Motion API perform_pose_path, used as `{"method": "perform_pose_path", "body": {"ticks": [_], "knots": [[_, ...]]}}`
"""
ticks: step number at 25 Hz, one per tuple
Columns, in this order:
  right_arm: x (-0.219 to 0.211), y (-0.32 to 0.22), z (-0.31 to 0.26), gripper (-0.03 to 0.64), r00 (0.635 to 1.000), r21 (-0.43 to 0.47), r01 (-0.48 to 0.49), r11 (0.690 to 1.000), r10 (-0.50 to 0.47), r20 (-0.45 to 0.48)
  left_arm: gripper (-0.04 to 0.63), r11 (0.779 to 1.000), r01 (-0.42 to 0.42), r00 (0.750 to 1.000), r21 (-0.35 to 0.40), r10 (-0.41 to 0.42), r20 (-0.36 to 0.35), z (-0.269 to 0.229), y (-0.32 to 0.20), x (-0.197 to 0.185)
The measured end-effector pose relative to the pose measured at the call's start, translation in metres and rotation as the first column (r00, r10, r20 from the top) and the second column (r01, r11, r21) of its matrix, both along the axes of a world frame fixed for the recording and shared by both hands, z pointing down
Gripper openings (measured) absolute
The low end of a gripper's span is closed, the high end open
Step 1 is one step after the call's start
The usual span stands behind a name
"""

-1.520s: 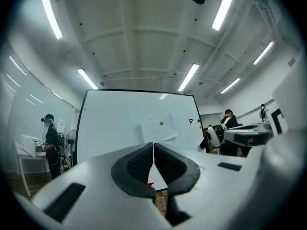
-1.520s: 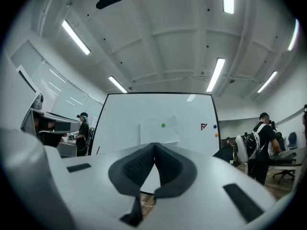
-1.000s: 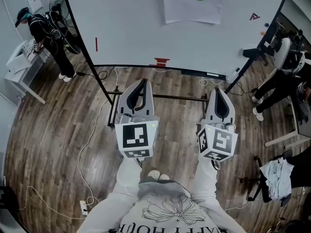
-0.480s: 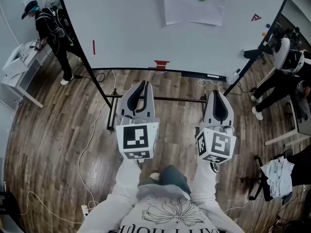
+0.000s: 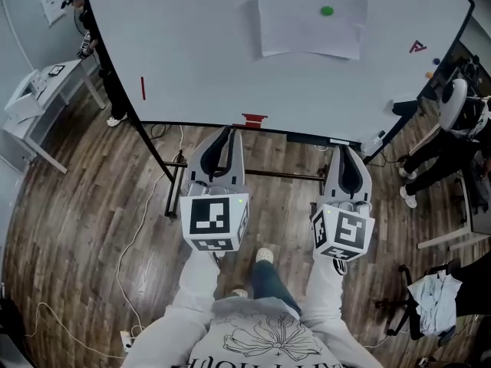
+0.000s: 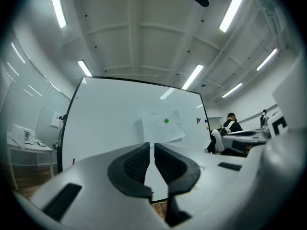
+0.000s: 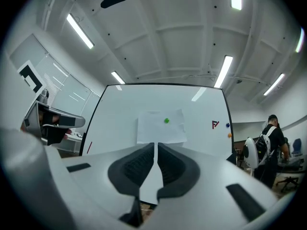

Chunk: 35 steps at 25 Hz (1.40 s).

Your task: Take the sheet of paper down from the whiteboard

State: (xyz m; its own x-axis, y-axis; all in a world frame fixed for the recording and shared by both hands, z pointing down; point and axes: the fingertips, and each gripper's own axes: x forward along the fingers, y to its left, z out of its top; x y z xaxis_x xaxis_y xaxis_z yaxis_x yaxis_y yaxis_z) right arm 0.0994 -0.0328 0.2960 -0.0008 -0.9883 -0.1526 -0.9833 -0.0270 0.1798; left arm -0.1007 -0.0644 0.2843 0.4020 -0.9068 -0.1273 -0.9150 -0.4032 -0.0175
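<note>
A white sheet of paper (image 5: 311, 23) hangs on the whiteboard (image 5: 192, 44), pinned near its top by a green round magnet (image 5: 327, 10). The sheet (image 6: 160, 127) shows in the left gripper view, above and right of the jaws, and the same sheet (image 7: 161, 126) appears in the right gripper view, straight above the jaws. My left gripper (image 5: 221, 146) and right gripper (image 5: 349, 159) are both shut and empty, held side by side short of the board's lower edge, well below the paper.
The whiteboard stands on a black frame (image 5: 176, 163) over a wood floor with cables (image 5: 146, 205). A red eraser (image 5: 253, 119) sits on its lower rail, a red marker (image 5: 142, 87) at left. A desk (image 5: 38, 102) stands at left, seated people and chairs (image 5: 453, 121) at right.
The whiteboard and paper have grown larger and nearer in the head view as both grippers advanced toward it. The person at the far left has slid behind the board's edge.
</note>
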Motion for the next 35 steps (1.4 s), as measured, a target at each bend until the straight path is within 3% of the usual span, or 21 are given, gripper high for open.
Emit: {"method": "perform_pose_path", "body": {"ticks": [10,13,16,19,26,35], "knots": [[0.054,-0.119,-0.039,0.040,0.995,0.058,0.087,0.995,-0.084,-0.050,0.012,0.998,0.052,0.998,0.022,-0.052,-0.035,-0.026,-0.109,0.048],[0.065,-0.151,-0.049,0.063,0.990,0.071,0.122,0.990,-0.117,-0.073,0.074,0.997,0.065,0.997,0.037,-0.063,-0.044,-0.035,-0.137,0.061],[0.073,-0.177,-0.055,0.072,0.985,0.083,0.151,0.985,-0.144,-0.093,0.091,0.998,0.060,0.997,0.037,-0.058,-0.054,-0.041,-0.162,0.073],[0.075,-0.199,-0.058,0.080,0.980,0.087,0.174,0.981,-0.164,-0.110,0.114,0.998,0.045,0.997,0.032,-0.042,-0.071,-0.047,-0.182,0.079],[0.068,-0.239,-0.070,0.101,0.968,0.089,0.217,0.972,-0.203,-0.146,0.176,0.999,0.012,0.999,0.045,-0.010,-0.038,-0.062,-0.227,0.092],[0.061,-0.277,-0.107,0.130,0.971,0.164,0.193,0.967,-0.163,-0.176,0.187,0.998,-0.050,0.998,0.042,0.052,-0.039,-0.076,-0.279,0.089]]}}
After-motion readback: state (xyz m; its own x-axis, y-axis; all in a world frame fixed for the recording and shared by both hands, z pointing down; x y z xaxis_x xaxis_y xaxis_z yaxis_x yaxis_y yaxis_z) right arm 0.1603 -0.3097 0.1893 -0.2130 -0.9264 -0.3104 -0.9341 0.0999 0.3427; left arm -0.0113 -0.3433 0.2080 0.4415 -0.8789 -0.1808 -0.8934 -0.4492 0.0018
